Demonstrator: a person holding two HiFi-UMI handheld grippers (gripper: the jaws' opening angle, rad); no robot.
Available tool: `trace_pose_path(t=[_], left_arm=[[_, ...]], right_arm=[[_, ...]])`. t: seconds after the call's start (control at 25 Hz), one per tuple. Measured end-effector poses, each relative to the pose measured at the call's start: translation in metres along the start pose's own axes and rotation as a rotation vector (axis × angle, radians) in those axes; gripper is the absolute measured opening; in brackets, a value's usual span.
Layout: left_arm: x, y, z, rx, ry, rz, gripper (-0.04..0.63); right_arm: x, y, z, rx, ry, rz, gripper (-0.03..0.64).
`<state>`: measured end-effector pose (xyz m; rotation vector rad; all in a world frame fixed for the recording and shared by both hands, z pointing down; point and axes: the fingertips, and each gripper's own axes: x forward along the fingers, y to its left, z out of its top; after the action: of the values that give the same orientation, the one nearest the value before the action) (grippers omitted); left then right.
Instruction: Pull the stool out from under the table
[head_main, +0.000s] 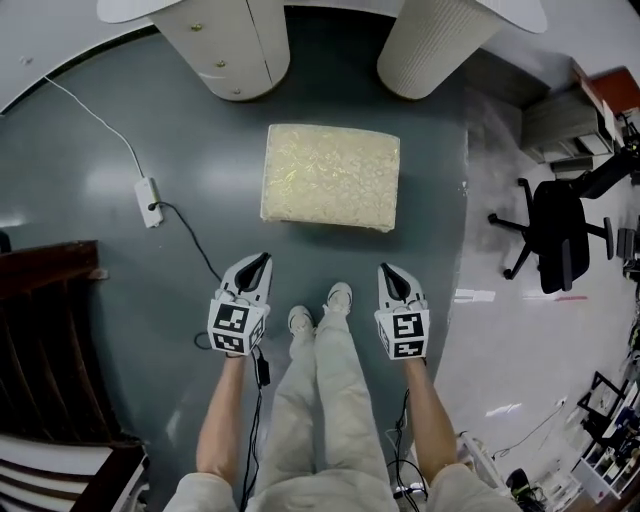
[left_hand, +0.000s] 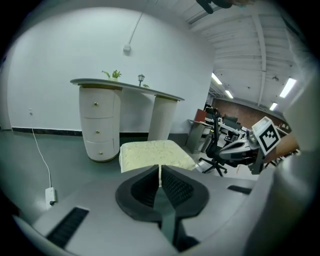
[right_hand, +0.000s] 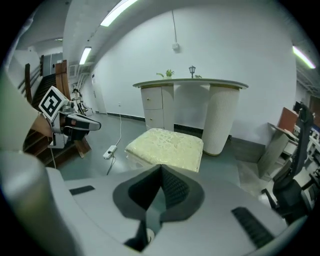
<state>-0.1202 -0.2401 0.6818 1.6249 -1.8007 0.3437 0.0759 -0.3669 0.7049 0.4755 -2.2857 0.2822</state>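
Grey floor (head_main: 120, 260) bears a cream stool (head_main: 330, 178) near the table (head_main: 440, 40) with shut drawers (left_hand: 98, 125).

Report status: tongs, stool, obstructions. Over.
Left tongs shut, empty; right tongs shut, empty. Stool on open floor in front of the table, untouched. Power strip and cord lie left of it, not in the way.

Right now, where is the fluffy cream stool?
In the head view the stool stands mid-floor, just in front of the table, ahead of the person's shoes.
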Motion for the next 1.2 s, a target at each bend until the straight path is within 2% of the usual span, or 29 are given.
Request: trace_pose_path(t=[0.12,0.44,0.6,0.92,1.2], left_arm=[[-0.016,-0.013,0.041,0.009,-0.02,-0.02,0.011],[-0.069,-0.065,0.145,0.039,-0.064,-0.103,0.011],[-0.1,-0.077,0.19,0.077,-0.087,-0.097,0.011],[-0.152,-0.085,0.25,0.12,-0.136,-0.051,0.011],[-0.199,-0.102,0.26,0.111,-0.142,-0.024,0.011]], right_arm=[[-0.028,0.004,0.027,-0.013,-0.007,0.024,-0.003],[-0.108,0.007,0.108,-0.047,-0.04,0.011,-0.003],[-0.14,0.008,0.156,-0.054,-0.1,-0.005,-0.004],[-0.197,0.008,0.238,-0.068,-0.212,-0.044,-0.004],[-0.249,0.022,0.247,-0.06,-0.24,-0.051,-0.005]])
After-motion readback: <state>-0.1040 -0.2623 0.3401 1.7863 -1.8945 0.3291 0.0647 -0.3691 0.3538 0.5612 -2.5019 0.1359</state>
